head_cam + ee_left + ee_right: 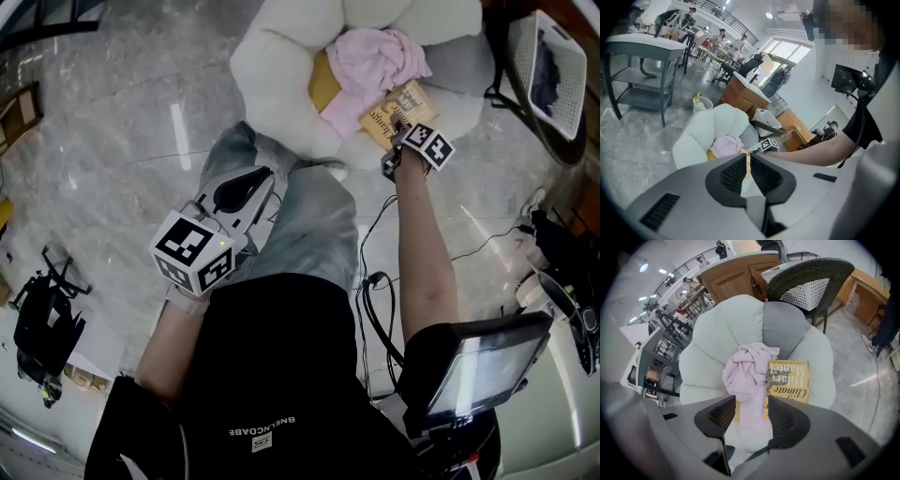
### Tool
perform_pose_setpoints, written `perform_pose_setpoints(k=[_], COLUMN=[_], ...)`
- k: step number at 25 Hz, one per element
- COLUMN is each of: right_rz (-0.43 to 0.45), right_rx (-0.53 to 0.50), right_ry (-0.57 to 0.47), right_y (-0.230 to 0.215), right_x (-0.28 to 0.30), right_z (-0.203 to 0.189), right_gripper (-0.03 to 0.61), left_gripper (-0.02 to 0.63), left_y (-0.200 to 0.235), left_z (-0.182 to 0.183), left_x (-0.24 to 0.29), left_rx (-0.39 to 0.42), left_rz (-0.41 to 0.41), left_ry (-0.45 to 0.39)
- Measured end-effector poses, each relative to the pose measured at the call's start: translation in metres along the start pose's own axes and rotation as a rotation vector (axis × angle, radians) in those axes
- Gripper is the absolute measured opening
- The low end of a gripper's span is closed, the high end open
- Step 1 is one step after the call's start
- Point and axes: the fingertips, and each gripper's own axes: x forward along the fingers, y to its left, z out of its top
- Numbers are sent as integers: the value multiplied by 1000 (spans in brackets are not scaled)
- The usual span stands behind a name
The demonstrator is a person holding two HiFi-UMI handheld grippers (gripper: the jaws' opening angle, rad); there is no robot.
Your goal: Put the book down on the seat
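A yellow book lies flat on the white plush seat, its left edge under a crumpled pink cloth. My right gripper hovers at the book's near edge, jaws open, nothing between them. In its own view the cloth and the book's corner show past the gap. My left gripper is held back over the person's grey trouser leg, jaws shut on nothing.
A white laundry basket and a dark wicker chair stand behind the seat. Cables trail on the marble floor by a screen. Black gear lies at the left. A grey table stands farther off.
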Motion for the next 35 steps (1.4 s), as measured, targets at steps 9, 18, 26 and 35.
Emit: perform_pose_setpoints(k=[9, 18, 26, 35], right_rz=[80, 160, 224, 276], right_rx=[63, 136, 217, 286], right_ry=[14, -39, -127, -229], right_y=[39, 69, 98, 114], right_x=[-50, -97, -157, -235], right_z=[10, 30, 40, 31], right_gripper=[232, 220, 174, 160], left_gripper=[17, 17, 17, 17], left_y=[-21, -42, -56, -92], left_z=[56, 99, 118, 129], left_x=[-5, 5, 3, -2], left_rx=[68, 160, 234, 348], left_rz=[-89, -157, -223, -318], left_ry=[9, 52, 98, 145])
